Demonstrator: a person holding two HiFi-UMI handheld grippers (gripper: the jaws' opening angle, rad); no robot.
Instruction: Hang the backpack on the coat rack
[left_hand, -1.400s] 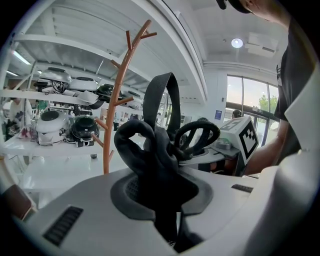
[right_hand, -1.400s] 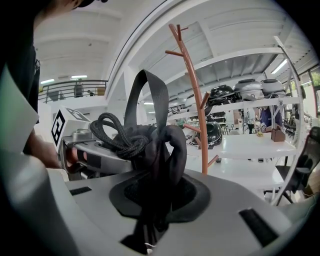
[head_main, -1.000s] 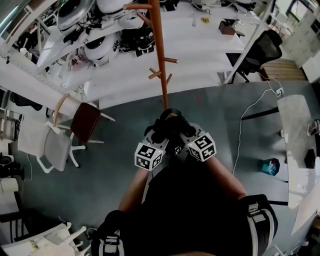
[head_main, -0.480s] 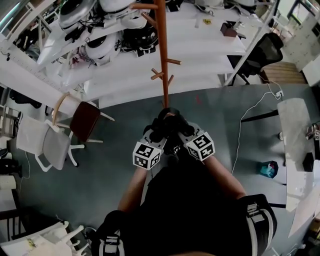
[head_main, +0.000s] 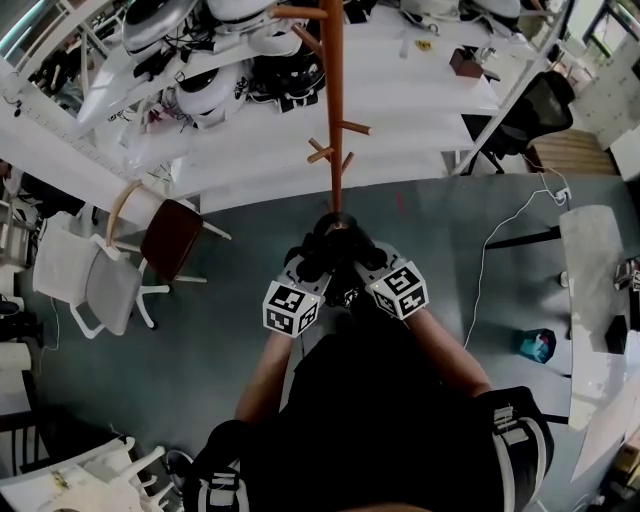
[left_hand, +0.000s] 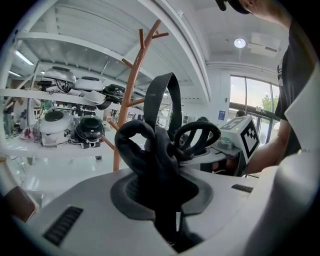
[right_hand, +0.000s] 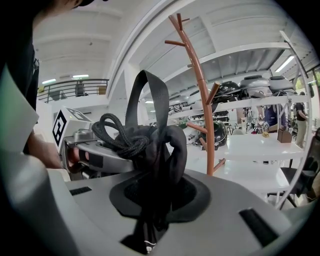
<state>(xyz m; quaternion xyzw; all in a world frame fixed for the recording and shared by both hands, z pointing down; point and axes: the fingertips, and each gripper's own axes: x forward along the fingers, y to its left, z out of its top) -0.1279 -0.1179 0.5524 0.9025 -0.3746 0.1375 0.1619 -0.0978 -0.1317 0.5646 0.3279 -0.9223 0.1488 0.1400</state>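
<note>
The brown wooden coat rack (head_main: 335, 100) stands straight ahead of me, with short pegs (head_main: 322, 152) low on its pole. The black backpack's top (head_main: 335, 245) is bunched between both grippers, close to the foot of the pole. Its dark body (head_main: 370, 420) hangs below my arms. My left gripper (head_main: 305, 265) is shut on a fold of the black fabric (left_hand: 152, 155), and a webbing loop (left_hand: 162, 100) stands up from it. My right gripper (head_main: 375, 262) is shut on the same bundle (right_hand: 160, 150), beside a braided cord (right_hand: 117, 135). The rack (left_hand: 131, 95) (right_hand: 202, 100) rises behind the fabric in both gripper views.
White tables with helmets (head_main: 215, 90) stand behind the rack. A brown chair (head_main: 170, 240) and a white chair (head_main: 100, 290) are at the left. A black office chair (head_main: 540, 105), a floor cable (head_main: 500, 230) and a white table (head_main: 590, 270) are at the right.
Both grippers have carried the backpack a little nearer to the rack, so the pole now looks slightly closer and more centred. The grips have not changed.
</note>
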